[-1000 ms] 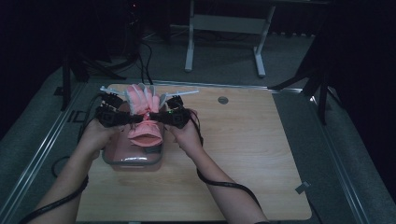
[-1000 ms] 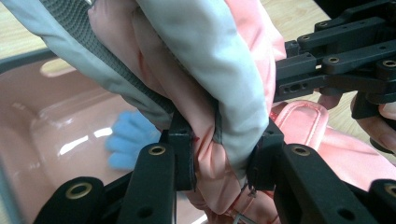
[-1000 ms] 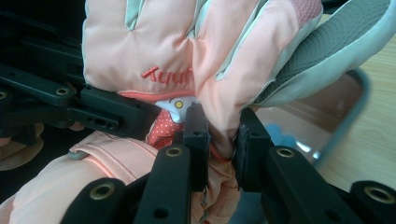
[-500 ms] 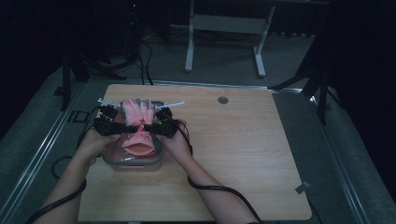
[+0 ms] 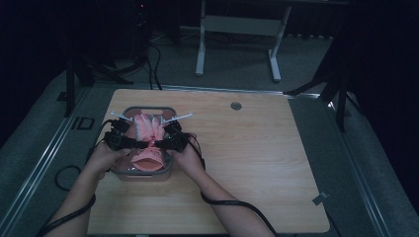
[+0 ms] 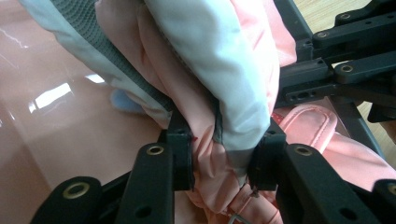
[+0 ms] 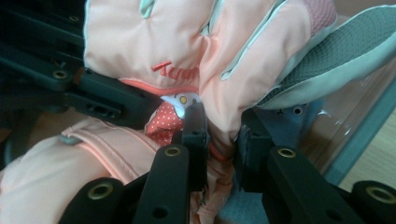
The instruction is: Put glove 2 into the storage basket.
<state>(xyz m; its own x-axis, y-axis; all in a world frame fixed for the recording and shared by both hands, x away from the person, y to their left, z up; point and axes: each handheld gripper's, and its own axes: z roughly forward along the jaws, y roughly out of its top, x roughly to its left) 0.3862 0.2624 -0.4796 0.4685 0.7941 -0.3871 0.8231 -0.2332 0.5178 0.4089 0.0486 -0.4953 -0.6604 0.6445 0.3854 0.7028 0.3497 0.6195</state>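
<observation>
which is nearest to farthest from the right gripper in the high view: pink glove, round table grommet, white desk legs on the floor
1. pink glove: clamped in the right gripper, over the clear container.
2. round table grommet: on the wooden table, toward its far edge.
3. white desk legs: on the floor beyond the table.

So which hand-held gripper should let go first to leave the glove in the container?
Probably the right hand-held gripper. It pinches the pink glove beside the clear container's wall, so that side looks settled. The left hand-held gripper, clamped on a thicker fold, could steady it meanwhile.
</observation>
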